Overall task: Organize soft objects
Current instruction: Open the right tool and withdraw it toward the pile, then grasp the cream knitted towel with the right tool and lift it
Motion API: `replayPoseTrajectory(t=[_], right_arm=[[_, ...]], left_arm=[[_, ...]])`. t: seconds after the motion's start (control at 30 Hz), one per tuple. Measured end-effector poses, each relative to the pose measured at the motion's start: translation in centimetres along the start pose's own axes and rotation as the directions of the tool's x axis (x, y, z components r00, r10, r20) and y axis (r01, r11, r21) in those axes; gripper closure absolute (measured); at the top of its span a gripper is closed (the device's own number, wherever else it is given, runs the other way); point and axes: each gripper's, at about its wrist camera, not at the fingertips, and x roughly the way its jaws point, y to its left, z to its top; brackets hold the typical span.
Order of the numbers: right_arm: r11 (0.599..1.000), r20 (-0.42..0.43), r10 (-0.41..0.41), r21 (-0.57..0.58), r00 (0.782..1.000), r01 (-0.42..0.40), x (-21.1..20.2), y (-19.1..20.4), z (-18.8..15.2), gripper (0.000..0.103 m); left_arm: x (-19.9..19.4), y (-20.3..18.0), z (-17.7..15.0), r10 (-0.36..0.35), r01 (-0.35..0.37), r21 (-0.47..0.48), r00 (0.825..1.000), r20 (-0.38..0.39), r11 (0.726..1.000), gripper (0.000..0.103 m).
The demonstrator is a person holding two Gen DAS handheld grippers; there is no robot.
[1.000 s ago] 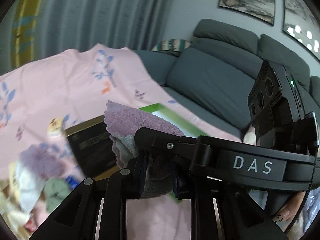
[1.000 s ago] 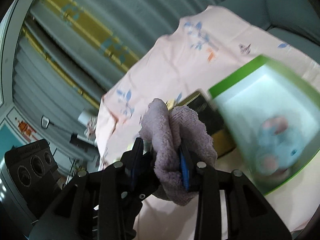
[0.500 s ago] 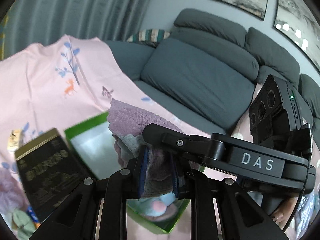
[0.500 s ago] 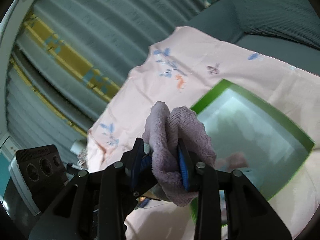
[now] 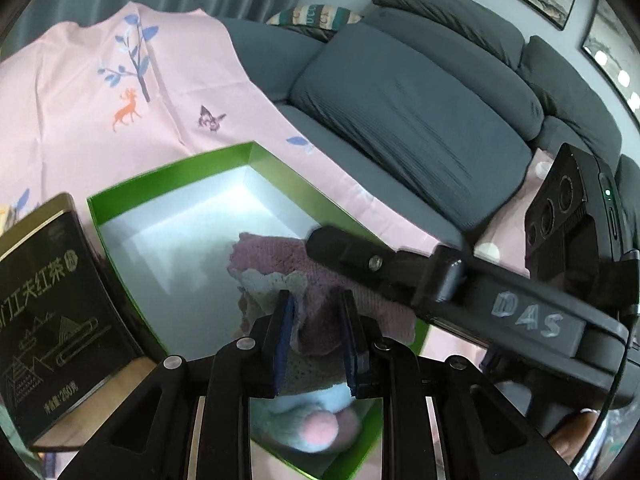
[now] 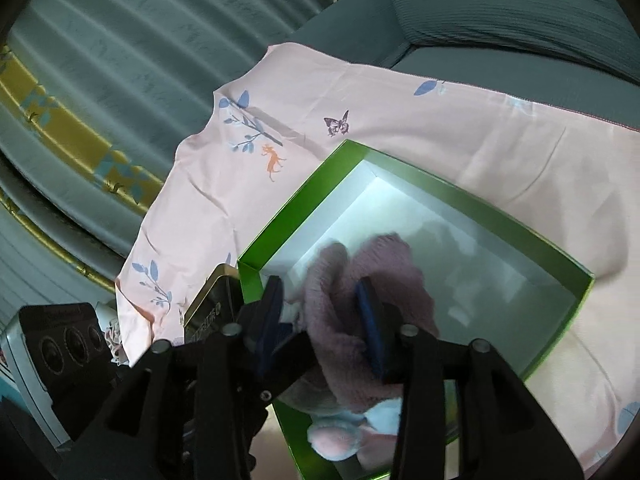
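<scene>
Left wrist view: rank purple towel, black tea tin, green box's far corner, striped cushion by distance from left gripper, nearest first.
1. purple towel: pinched between the left gripper pads, over the box.
2. black tea tin: left of the gripper, beside the box.
3. green box far corner: ahead, on the pink sheet.
4. striped cushion: far back on the sofa.

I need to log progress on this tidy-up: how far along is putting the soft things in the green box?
Done: a blue-and-pink plush toy already lies in the green box. In hand: the purple towel hangs over the box, the left tool shut on it; the right tool has just been opening, the towel between its jaws. Left: letting go. Other soft items are out of view.
</scene>
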Motion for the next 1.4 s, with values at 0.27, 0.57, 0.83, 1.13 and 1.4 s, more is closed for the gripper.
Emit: replayPoseTrajectory(t=[0.27, 0.57, 0.83, 1.13, 1.4], right_arm=[[0.999, 0.104, -0.005, -0.039, 0.995, 0.009, -3.3, 1.2, -1.0, 0.010], [0.987, 0.148, -0.027, -0.154, 0.989, 0.050, -6.2, 5.7, -3.9, 0.001], [0.974, 0.054, 0.060, -0.222, 0.997, -0.047, -6.4, 10.5, -7.7, 0.001], [0.934, -0.178, 0.124, -0.312, 0.976, -0.175, -1.0, 17.6, -13.5, 0.001], [0.856, -0.413, 0.086, -0.434, 0.907, -0.279, 6.3, 25.9, -21.1, 0.003]], left_arm=[[-5.2, 0.3, -0.9, 0.036, -0.036, -0.008, 0.997, 0.061, 0.999, 0.021], [-14.1, 3.6, -3.5, 0.133, -0.122, -0.091, 0.983, 0.126, 0.988, 0.018], [-24.9, 9.6, -8.8, 0.251, -0.183, -0.281, 0.941, 0.229, 0.942, 0.008], [-34.8, 20.1, -19.8, 0.522, -0.290, -0.633, 0.827, 0.212, 0.717, 0.008], [-35.9, 24.6, -26.5, 0.619, -0.376, -0.724, 0.780, 0.089, 0.578, 0.008]])
